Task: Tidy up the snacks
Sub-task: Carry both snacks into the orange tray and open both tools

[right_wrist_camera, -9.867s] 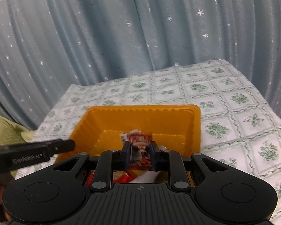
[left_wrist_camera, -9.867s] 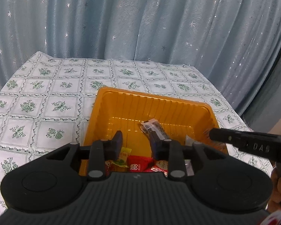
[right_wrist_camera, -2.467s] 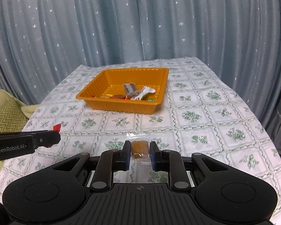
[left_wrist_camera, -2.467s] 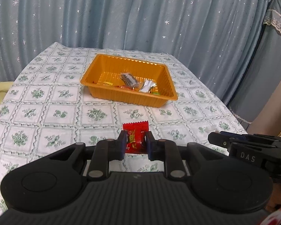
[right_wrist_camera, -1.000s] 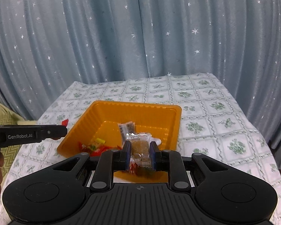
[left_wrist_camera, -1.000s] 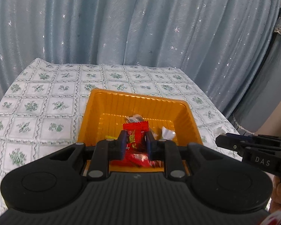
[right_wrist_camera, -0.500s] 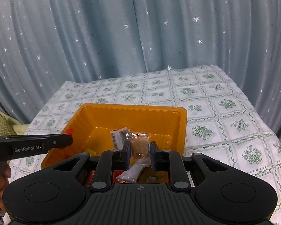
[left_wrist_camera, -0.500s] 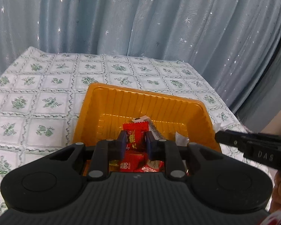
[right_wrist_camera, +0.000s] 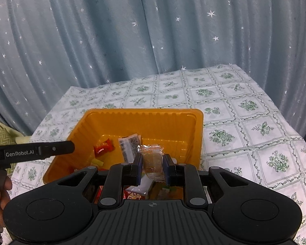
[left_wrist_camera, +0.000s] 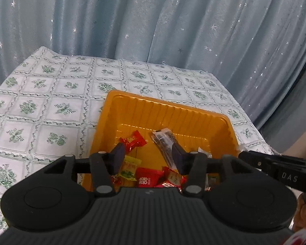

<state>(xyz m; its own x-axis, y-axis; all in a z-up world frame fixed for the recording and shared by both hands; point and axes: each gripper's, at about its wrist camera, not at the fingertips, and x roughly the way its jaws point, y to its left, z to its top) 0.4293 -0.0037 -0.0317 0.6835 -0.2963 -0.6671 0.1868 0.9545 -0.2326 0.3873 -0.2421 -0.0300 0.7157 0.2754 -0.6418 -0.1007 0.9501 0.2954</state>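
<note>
An orange tray (left_wrist_camera: 167, 107) stands on the table and holds several wrapped snacks. My left gripper (left_wrist_camera: 148, 156) hovers over its near end, jaws opening with nothing pressed between them. A red candy (left_wrist_camera: 133, 140) lies loose on the tray floor just beyond the left finger, beside a dark striped packet (left_wrist_camera: 163, 143). My right gripper (right_wrist_camera: 152, 169) hangs over the same tray (right_wrist_camera: 140, 112), shut on a clear-wrapped brown snack (right_wrist_camera: 153, 160). The red candy (right_wrist_camera: 104, 146) and the striped packet (right_wrist_camera: 129, 145) also show in the right wrist view. Each gripper's tip shows in the other's view.
A floral tablecloth (left_wrist_camera: 51, 112) covers the table, with bare cloth left and right of the tray. A blue starred curtain (right_wrist_camera: 153, 40) hangs right behind the table. A yellow-green cushion (right_wrist_camera: 0, 134) sits off the left edge. A person's hand (right_wrist_camera: 0, 189) holds the left gripper.
The left gripper's jaws have parted and the red candy has dropped from them onto the tray floor. Both grippers came forward and lower over the tray; the right still holds its brown snack.
</note>
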